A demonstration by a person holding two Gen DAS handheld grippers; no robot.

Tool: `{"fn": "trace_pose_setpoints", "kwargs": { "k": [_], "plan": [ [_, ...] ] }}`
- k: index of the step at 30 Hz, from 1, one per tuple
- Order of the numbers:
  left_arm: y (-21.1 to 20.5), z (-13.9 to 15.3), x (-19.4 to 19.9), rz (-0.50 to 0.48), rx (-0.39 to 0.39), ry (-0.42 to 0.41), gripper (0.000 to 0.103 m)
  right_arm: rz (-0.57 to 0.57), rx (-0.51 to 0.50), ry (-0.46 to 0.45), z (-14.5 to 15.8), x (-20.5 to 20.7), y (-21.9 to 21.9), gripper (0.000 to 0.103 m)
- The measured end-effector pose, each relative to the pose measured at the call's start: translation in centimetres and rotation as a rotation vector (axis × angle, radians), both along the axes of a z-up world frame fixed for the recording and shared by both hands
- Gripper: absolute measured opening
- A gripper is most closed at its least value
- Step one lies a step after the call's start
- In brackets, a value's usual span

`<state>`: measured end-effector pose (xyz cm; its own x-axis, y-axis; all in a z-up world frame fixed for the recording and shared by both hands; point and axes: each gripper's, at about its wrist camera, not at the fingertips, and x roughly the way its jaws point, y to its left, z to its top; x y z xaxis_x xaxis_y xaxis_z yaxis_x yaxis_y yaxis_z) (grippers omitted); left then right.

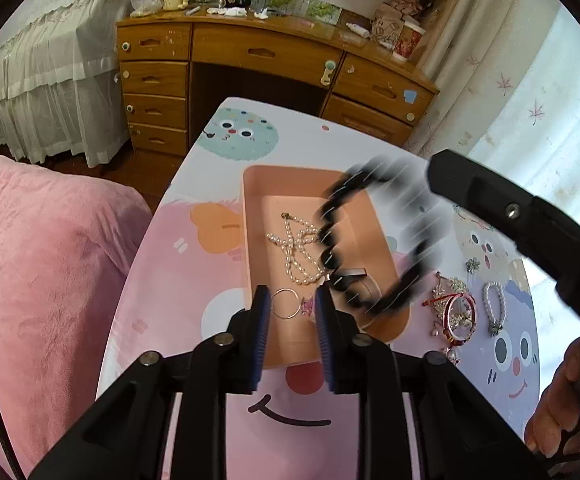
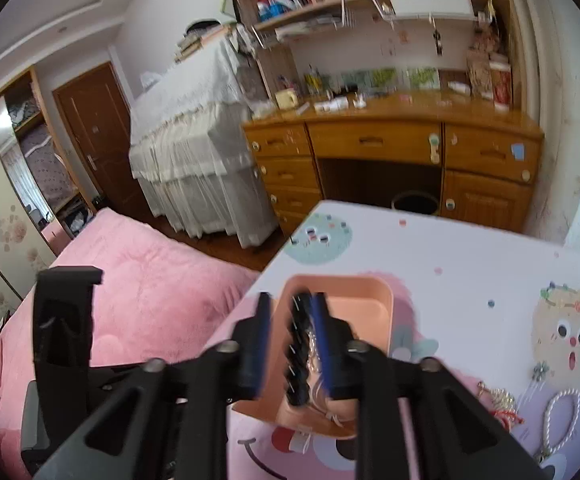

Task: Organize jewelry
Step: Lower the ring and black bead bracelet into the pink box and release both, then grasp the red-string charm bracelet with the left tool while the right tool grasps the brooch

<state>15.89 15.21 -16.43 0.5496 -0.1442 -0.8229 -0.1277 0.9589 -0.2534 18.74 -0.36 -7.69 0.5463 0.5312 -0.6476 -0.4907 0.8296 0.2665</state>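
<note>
A peach tray (image 1: 250,220) sits on the cartoon-print table and holds a pearl necklace (image 1: 296,250) and a thin ring with a pink charm (image 1: 290,304). A black bead bracelet (image 1: 374,240) is motion-blurred in the air over the tray's right side. My left gripper (image 1: 292,320) is open and empty at the tray's near edge, its fingers either side of the ring. In the right wrist view my right gripper (image 2: 292,340) is open above the tray (image 2: 370,292), with the black bracelet (image 2: 300,352) loose between its fingers.
More jewelry lies on the table right of the tray: a gold and red cluster (image 1: 452,312), a pearl bracelet (image 1: 494,308) and a small flower piece (image 1: 472,265). A pink bed (image 1: 42,248) is at the left. A wooden desk (image 1: 270,52) stands behind the table.
</note>
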Motion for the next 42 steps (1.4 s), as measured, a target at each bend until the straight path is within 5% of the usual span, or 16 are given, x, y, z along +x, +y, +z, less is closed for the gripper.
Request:
{"fn": "trace_pose_setpoints", "kwargs": {
  "k": [2,13,22,29,38,42],
  "plan": [
    [0.2,-0.3,0.1,0.011,-0.008,0.024,0.042,-0.022,-0.015,0.010,-0.2,-0.1,-0.1,0.052],
    [-0.5,-0.6,-0.5,0.031,-0.003,0.078,0.050,-0.105,0.020,0.116,-0.8,-0.8,-3.5,0.052],
    [-4.3,-1.4,-3.0,0.021,0.053,0.178,0.075,-0.203,0.044,0.325,-3.2,-2.3,-9.5,0.064],
    [-8.7,-3.1,-4.2,0.004,0.077,0.274,0.082,-0.332,0.131,0.537,-6.3,-3.5,-16.6,0.067],
    [-17.1,-3.8,-3.9,-0.103,0.142,0.251,0.089,-0.491,0.100,0.659,-9.2,-3.1,-24.7,0.072],
    [-21.0,-3.5,-3.4,-0.154,0.235,0.158,0.090,-0.497,0.044,0.649,-9.6,-1.9,-27.0,0.073]
  ]
}}
